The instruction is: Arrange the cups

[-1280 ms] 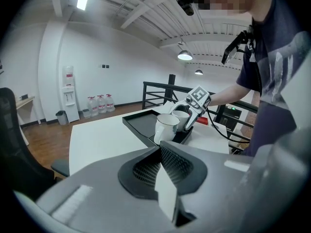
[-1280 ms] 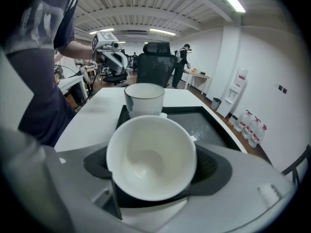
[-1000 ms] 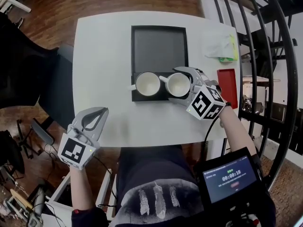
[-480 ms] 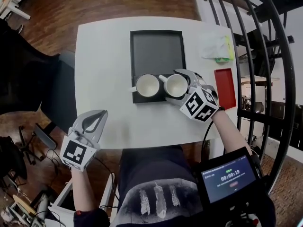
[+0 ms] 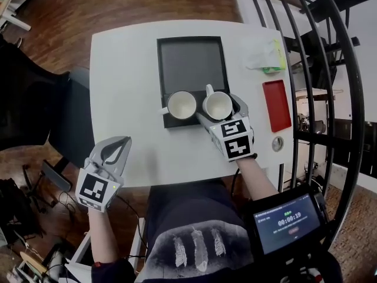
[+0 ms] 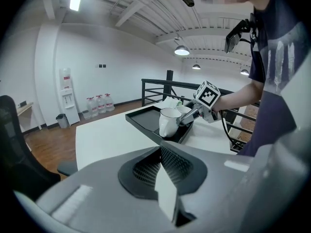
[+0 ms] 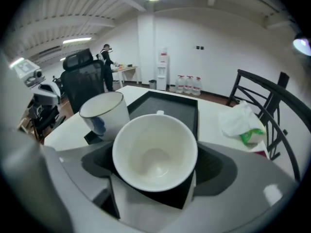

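Two white cups stand at the near edge of a black tray point(image 5: 188, 58) on the white table. The left cup point(image 5: 181, 105) stands free, its handle to the left. My right gripper point(image 5: 218, 107) reaches in from the near side and holds the right cup point(image 5: 219, 103) between its pads; the jaws are opening. In the right gripper view that cup point(image 7: 155, 152) fills the gap between the fingers, handle pointing away, with the other cup point(image 7: 102, 113) at the left. My left gripper point(image 5: 115, 146) is shut and empty at the table's near left edge.
A red tray point(image 5: 277, 105) and a tissue packet point(image 5: 265, 55) lie on the table's right side. A small round object point(image 5: 277, 143) sits near the right corner. A black chair point(image 5: 35, 99) stands at the left, a black railing point(image 5: 330, 69) at the right.
My right gripper rolled with the right cup, swinging its handle from facing the left cup to pointing away along the tray. The left gripper stayed in place.
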`<state>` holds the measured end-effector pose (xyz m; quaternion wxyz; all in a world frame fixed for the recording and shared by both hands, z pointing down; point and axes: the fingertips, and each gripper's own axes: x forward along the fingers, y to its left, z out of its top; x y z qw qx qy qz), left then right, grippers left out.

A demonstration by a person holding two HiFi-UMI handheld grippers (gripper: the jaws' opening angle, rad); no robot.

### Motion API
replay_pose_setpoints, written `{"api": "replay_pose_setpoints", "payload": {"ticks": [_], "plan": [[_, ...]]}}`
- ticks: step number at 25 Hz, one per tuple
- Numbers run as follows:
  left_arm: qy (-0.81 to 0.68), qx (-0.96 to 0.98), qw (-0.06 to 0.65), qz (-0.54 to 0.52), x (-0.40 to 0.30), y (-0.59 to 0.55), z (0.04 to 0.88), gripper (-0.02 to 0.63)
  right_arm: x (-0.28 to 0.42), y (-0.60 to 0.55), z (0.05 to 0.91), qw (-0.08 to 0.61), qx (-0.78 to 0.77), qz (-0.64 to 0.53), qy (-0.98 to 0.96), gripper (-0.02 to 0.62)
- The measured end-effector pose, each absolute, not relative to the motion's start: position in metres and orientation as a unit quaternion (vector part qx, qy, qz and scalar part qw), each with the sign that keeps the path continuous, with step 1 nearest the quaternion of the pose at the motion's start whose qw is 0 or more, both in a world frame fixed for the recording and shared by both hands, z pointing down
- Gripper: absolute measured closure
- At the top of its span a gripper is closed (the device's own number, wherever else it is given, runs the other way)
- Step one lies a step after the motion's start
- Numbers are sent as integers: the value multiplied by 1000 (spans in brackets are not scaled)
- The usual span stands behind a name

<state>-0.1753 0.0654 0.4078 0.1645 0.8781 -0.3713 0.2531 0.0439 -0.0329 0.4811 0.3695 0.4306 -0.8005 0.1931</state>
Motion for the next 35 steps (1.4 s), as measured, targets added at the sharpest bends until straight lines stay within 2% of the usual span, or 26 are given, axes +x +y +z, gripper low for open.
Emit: {"api": "replay_pose_setpoints", "payload": {"ticks": [2,6,8,9,10,14,18,20,22,27,29,35], "plan": [[-366,880,164,255,-176,64,409,591,47,-31,478,337,456,218,-794,99],[-350,886,157,260,-175,58,409,591,57,-21,472,322,476,226,-786,97],[-339,890,148,268,-175,56,409,591,59,-17,477,338,479,215,-781,134],[-335,890,143,274,-175,55,410,591,59,-16,479,342,482,212,-778,206],[-332,890,139,278,-173,54,411,591,60,-15,480,343,489,214,-773,223],[-320,892,125,295,-165,49,414,591,69,-10,481,317,539,262,-735,227],[-315,890,124,307,-172,51,418,591,59,0,486,244,568,373,-692,225],[-315,889,125,309,-173,52,419,591,57,1,480,225,558,387,-699,225],[-315,887,120,316,-172,51,420,591,66,6,464,263,522,323,-744,225],[-325,881,115,324,-188,52,417,591,91,34,443,516,234,-88,-820,225],[-331,876,112,331,-188,53,417,591,98,21,439,544,137,-183,-807,225],[-333,872,103,342,-170,60,412,591,78,-4,437,564,-128,-352,-736,224]]}}
